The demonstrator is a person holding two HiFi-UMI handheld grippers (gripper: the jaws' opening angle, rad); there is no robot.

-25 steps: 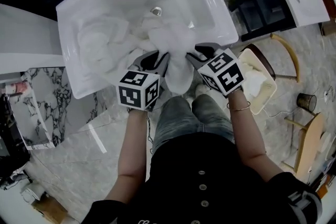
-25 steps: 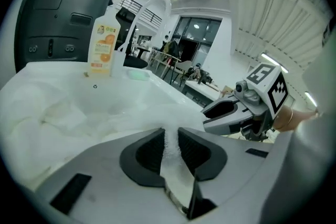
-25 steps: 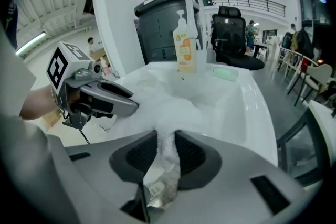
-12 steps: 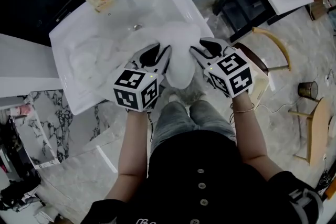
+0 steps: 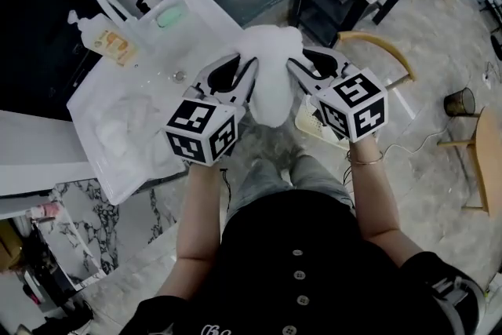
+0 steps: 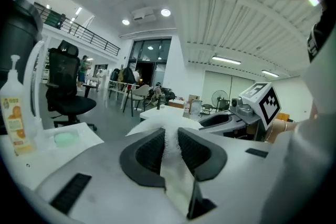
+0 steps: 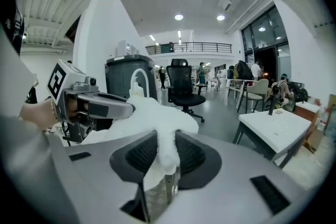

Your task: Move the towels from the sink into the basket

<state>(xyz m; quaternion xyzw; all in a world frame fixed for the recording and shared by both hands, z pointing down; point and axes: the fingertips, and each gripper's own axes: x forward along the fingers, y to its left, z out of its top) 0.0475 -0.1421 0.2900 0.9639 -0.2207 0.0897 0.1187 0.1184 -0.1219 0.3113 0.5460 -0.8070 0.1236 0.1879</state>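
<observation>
The left gripper [image 5: 240, 68] and right gripper [image 5: 308, 61] each pinched a side of one fluffy white towel [image 5: 271, 82]. Its bulk sagged between their ribbed black jaws, held beyond the right edge of the glossy white sink [image 5: 90, 133]. A second towel [image 5: 133, 118] lay crumpled in the basin, and what looked like the cream basket [image 5: 307, 120] showed under the right gripper.

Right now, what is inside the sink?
A crumpled white towel lies in the basin of the sink, near the drain. The left gripper covers the basin's near right corner, so anything there cannot be seen.
</observation>
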